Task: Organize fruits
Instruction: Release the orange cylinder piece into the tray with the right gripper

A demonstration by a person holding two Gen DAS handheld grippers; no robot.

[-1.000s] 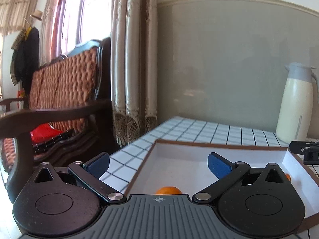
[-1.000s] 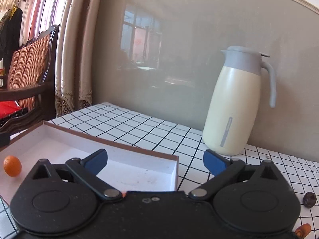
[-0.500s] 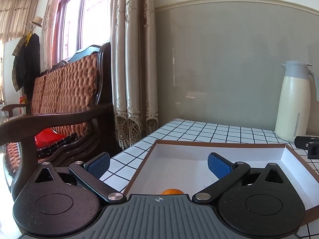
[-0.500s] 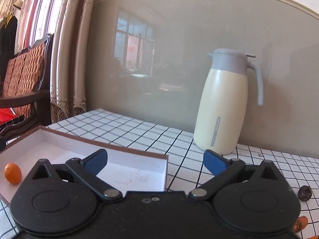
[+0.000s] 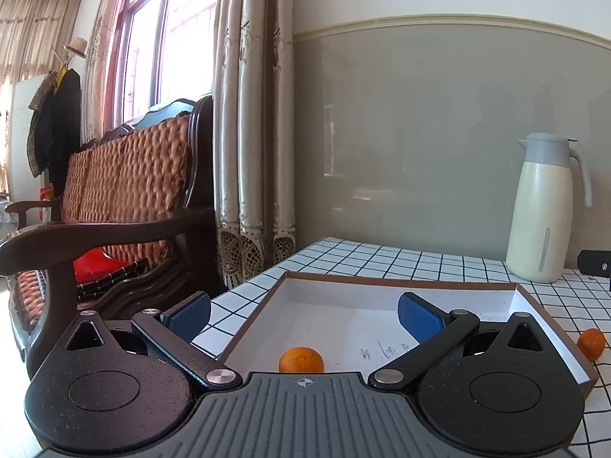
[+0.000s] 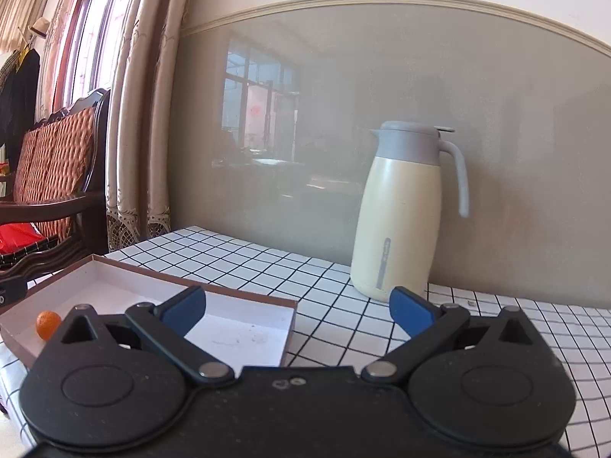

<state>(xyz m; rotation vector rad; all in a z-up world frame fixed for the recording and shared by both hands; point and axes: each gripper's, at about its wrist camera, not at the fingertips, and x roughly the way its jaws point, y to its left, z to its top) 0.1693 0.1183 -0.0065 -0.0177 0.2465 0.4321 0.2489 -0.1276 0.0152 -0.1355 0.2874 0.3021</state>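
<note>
Fruits are the objects to be sorted; progress is partial. Gridded table (image 5: 382,263) carries a shallow white box (image 5: 382,286) with a brown rim. Cream thermos jug (image 6: 397,221) stands behind the box, well apart. Left gripper (image 5: 303,315) hovers over the box, jaws spread wide, holding nothing. Right gripper (image 6: 298,309) likewise stands spread and empty. One orange (image 5: 301,359) already lies inside the box. A second orange (image 5: 590,343) rests on the table just beside the box wall, not yet stowed.
</note>
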